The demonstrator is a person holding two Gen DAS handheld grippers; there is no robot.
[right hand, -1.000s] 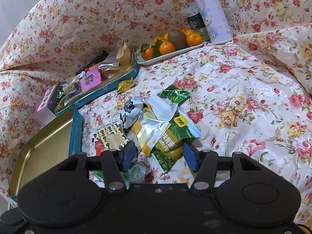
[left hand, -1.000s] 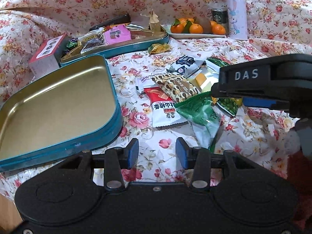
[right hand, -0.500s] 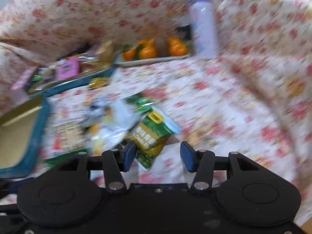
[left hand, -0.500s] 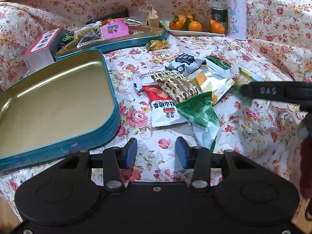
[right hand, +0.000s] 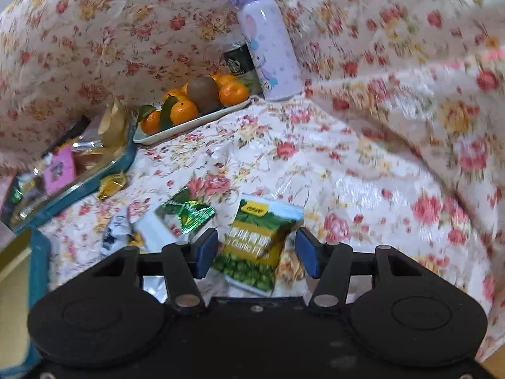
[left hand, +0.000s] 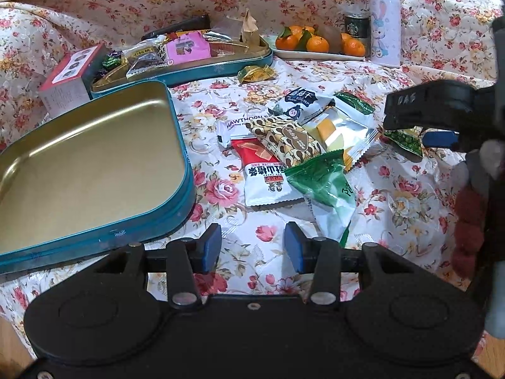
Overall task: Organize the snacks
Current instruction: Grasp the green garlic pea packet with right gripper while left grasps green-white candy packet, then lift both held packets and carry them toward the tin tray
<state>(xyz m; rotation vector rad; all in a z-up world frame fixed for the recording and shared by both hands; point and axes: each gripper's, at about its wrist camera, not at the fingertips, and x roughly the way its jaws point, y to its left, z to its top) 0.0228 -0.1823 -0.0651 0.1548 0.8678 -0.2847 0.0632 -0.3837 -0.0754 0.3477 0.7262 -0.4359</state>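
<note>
Right gripper [right hand: 256,252] is poised over the pea packet [right hand: 258,246], blue pads on either side of it and apart from it; its jaws have just been opening, with the packet between them and not gripped. Left gripper [left hand: 252,246] hangs released above bare floral cloth [left hand: 410,195], nothing between its pads. Landmark: the empty tin [left hand: 176,189], teal outside and gold inside, at the left of the left view. Just right of the tin lies the snack pile: a red-and-white packet [left hand: 263,173], a leopard-print packet [left hand: 290,140] across its upper end, a pale green packet [left hand: 328,189] at its right edge, a white hawthorn bar [left hand: 233,124], a yellow-and-silver packet [left hand: 344,132], a black-and-white packet [left hand: 300,101] and a dark green foil packet [left hand: 353,102] farther from the tin. The pea packet sits at the far right of the pile, mostly under the right gripper in the left view. Behind the tin stands a second tin [left hand: 221,66] filled with snacks, a box [left hand: 68,79] at its left, a gold candy [left hand: 254,74] at its right. Farther right of that are a tray [left hand: 315,55] of oranges [left hand: 317,44], a can [left hand: 356,28] and a lilac bottle [left hand: 383,22]. The right view is motion-blurred, so the pea packet's print is probably not readable.
</note>
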